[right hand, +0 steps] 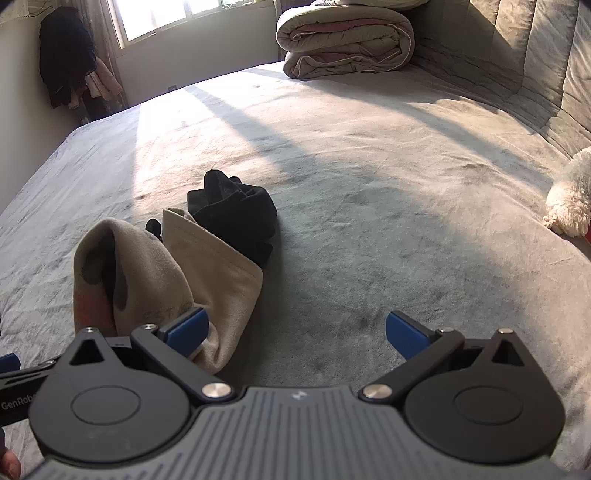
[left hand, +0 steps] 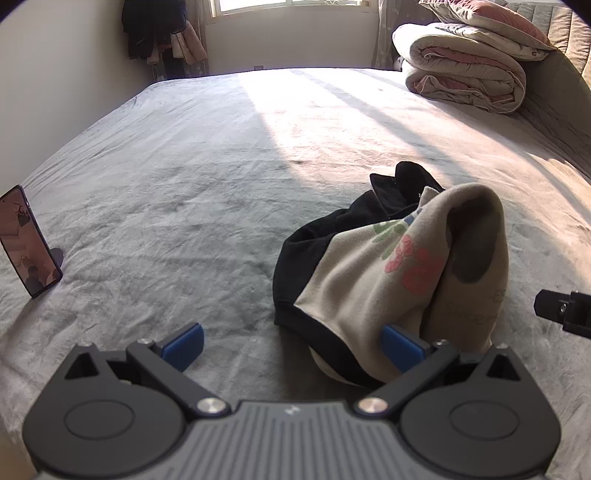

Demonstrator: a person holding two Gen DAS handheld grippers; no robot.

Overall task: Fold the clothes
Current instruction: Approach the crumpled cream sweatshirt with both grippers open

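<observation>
L claw [left hand: 293, 349] wide, R claw [right hand: 295, 334] wide, garment [left hand: 399, 273] unheld

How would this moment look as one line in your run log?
stage: before folding | left gripper: open, empty | right gripper: open, empty | garment: crumpled on bed

Left wrist view: set low over the bed [left hand: 184, 166], faced toward the window [left hand: 291, 5]; the clothes [left hand: 388, 266] are seen close, right of centre.
Right wrist view: set equally low, same heading; clothes left of centre.
Shared: bed, clothes, folded quilt [right hand: 343, 44].
</observation>
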